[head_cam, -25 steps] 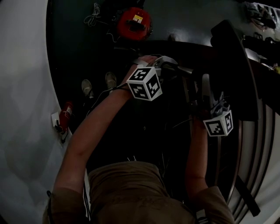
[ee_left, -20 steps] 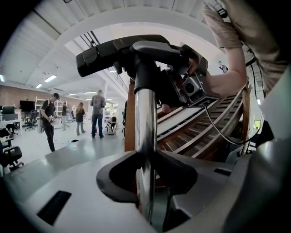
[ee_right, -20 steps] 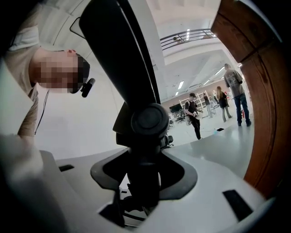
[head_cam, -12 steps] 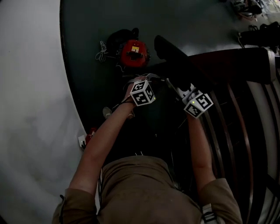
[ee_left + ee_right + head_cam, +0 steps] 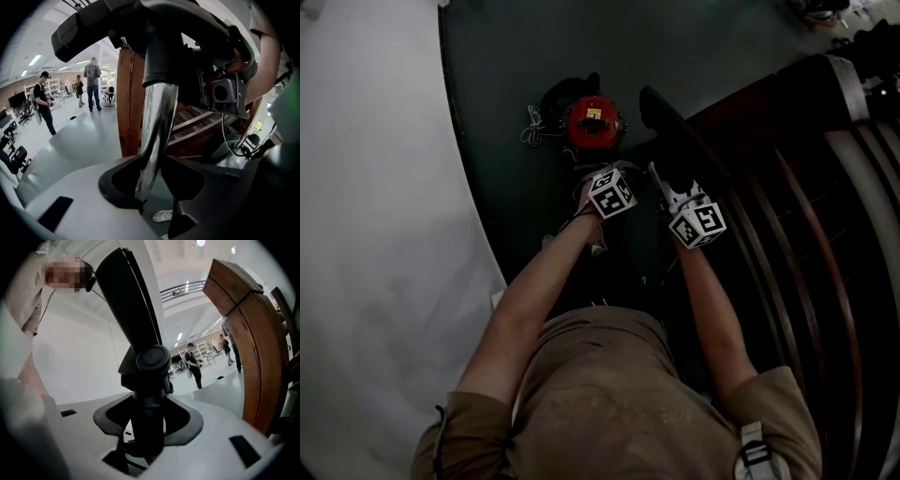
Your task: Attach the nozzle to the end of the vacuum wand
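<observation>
L tongs [image 5: 157, 190]: jaws nearly together, clamped on the chrome wand [image 5: 157, 117], which stands up btwn them w/ a pad on each side. The wand's upper end runs into a black collar [image 5: 166, 56]; can't tell if it's fully seated there.

R tongs [image 5: 147, 427]: jaws approx half apart, gripping the thick black neck of the nozzle [image 5: 133, 310]. The neck fills the gap, and the flat black nozzle body slants up & left above it.

Head view: the two marker cubes sit near each other in front of the person, L one just left of the R. The nozzle shows as a long dark shape reaching away from the R tongs.

Just beyond the L tongs a red vacuum body [image 5: 592, 122] lies on the dark floor [image 5: 506, 56], w/ a coil of cord [image 5: 532, 125] beside it. A wooden slatted structure [image 5: 750, 108] curves along the right.

L gripper view, bg: a white shoe [image 5: 164, 215] below the jaws, and several people [image 5: 93, 82] standing well off.
</observation>
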`<state>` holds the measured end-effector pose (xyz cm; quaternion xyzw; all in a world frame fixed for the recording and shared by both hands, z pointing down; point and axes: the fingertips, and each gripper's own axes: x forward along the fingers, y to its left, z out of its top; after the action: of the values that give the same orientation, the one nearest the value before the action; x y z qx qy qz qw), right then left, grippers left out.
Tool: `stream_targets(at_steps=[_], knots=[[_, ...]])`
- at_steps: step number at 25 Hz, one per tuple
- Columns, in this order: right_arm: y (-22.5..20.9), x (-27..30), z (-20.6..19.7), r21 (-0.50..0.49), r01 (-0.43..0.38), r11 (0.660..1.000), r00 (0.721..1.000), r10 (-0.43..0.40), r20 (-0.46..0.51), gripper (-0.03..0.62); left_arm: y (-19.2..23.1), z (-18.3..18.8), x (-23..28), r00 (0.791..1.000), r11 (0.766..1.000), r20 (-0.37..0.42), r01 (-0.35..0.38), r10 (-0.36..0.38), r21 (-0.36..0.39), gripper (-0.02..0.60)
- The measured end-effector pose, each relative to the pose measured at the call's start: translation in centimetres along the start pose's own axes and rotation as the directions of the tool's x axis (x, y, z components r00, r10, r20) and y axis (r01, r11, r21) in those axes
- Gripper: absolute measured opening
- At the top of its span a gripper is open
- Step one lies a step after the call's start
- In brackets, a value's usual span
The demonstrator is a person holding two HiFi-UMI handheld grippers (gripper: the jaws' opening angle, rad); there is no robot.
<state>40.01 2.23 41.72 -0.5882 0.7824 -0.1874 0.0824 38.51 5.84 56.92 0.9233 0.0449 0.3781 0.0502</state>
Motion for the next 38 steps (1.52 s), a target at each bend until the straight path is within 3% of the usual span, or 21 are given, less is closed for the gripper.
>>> stream_targets(at_steps=[5, 12, 17, 20, 25, 28, 33, 38], knots=[[-0.4, -1.2, -0.4, -0.044, 0.021, 0.999, 1.0, -0.021, 0.003, 0.189, -1.0, -0.1, 1.0, 0.998, 1.0, -0.065, -0.012, 0.012, -0.001, 0.144], [-2.9, -3.1, 0.2, -0.028, 0.079, 0.997, 0.996, -0.077, 0.053, 0.187, -1.5, 1.2, 3.0, 0.997, 1.0, -0.07, -0.029, 0.029, 0.0, 0.144], [-3.6, -2.7, 0.6, -0.046, 0.044, 0.998, 0.999, -0.044, 0.019, 0.187, -1.2, 2.2, 3.5, 0.995, 0.997, -0.065, -0.074, 0.072, -0.033, 0.144], [-4.3, -3.1, 0.6, -0.01, 0.044, 0.999, 0.999, -0.044, 0.019, 0.187, -1.4, 2.3, 4.0, 0.995, 0.999, -0.083, -0.049, 0.046, -0.025, 0.144], [-5.2, -4.0, 0.9, 0.037, 0.112, 0.993, 0.989, -0.115, 0.09, 0.187, -1.5, 2.3, 4.3, 0.995, 0.998, -0.087, -0.048, 0.045, -0.037, 0.146], [-4.9, -3.1, 0.8, 0.041, 0.083, 0.996, 0.993, -0.086, 0.075, 0.187, -0.9, 2.3, 4.0, 0.996, 0.999, -0.082, -0.045, 0.044, -0.014, 0.144], [-4.7, -1.6, 0.8, 0.048, 0.056, 0.997, 0.998, -0.057, 0.019, 0.187, -0.2, 2.4, 3.5, 0.991, 0.993, -0.119, -0.048, 0.06, 0.104, 0.144], [-3.5, -1.3, 0.6, -0.033, 0.046, 0.998, 0.999, -0.045, 0.015, 0.187, -0.8, 2.3, 2.8, 0.994, 0.998, -0.107, -0.013, 0.02, 0.066, 0.144]])
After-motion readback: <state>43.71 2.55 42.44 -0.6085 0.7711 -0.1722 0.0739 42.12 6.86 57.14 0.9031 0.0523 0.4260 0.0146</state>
